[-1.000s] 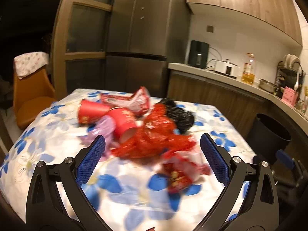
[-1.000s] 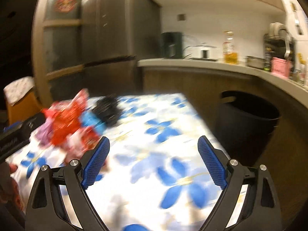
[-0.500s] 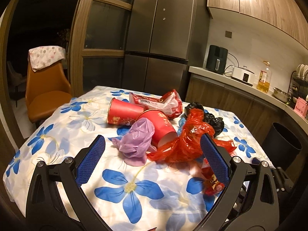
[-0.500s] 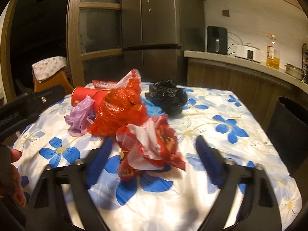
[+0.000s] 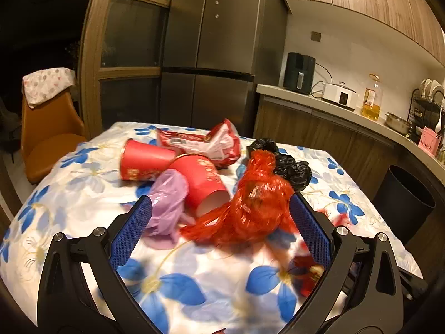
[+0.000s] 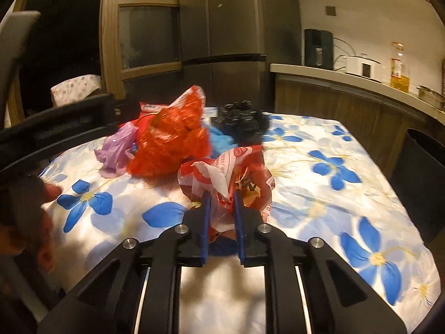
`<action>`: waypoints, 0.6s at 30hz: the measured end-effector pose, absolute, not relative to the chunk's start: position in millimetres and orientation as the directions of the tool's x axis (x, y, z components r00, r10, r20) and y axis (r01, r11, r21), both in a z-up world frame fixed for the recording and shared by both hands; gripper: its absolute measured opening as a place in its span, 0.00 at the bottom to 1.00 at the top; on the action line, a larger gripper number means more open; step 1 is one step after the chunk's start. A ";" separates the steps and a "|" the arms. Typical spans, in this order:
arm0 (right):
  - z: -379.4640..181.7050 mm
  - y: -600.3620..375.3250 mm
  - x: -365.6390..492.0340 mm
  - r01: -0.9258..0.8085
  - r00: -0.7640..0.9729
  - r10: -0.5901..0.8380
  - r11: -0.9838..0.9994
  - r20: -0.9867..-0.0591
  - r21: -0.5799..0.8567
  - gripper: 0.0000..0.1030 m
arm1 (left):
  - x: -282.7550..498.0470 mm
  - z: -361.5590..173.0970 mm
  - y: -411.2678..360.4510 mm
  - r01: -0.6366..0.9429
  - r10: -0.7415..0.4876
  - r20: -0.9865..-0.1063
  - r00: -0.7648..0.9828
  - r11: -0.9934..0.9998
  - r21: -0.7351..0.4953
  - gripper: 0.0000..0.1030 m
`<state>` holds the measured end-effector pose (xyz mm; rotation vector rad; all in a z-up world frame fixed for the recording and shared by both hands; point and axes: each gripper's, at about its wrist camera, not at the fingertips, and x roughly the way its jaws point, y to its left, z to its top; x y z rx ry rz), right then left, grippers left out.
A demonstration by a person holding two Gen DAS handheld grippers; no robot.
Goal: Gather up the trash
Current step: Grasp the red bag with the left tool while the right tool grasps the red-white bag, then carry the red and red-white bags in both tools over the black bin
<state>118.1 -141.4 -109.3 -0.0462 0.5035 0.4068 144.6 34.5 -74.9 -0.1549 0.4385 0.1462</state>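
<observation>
Red-and-white crinkled plastic wrapper | right gripper closing on it, was wide | left gripper apart | bin at 3 o'clock next.

R claw closing on red-white wrapper, was wide open; now nearer pile

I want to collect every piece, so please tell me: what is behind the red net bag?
Behind the red net bag lie a black bag and a red cup, both partly covered. Anything lower is hidden.
</observation>
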 end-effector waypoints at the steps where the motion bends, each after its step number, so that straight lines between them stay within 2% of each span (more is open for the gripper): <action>1: -107.5 -149.9 116.1 -0.372 0.807 0.352 0.927 -0.473 0.056 0.16 | 149.5 -75.2 32.0 -0.174 0.107 -0.434 0.894 0.978 -0.119 0.95; 6: -103.0 -172.4 115.9 -0.328 0.819 0.326 0.941 -0.472 0.080 0.16 | 172.2 -83.3 14.6 -0.160 0.102 -0.462 0.881 0.983 -0.090 0.90; 12: -103.5 -181.7 116.2 -0.310 0.825 0.313 0.947 -0.471 0.087 0.16 | 181.4 -101.8 5.5 -0.131 0.073 -0.530 0.845 0.989 -0.072 0.71; 17: -103.6 -183.4 115.9 -0.308 0.825 0.314 0.947 -0.470 0.092 0.16 | 181.1 -111.4 2.5 -0.098 0.039 -0.569 0.821 0.993 -0.073 0.35; 18: -103.0 -183.8 115.8 -0.308 0.825 0.315 0.947 -0.469 0.094 0.16 | 180.2 -112.9 1.5 -0.082 0.024 -0.574 0.819 0.994 -0.075 0.32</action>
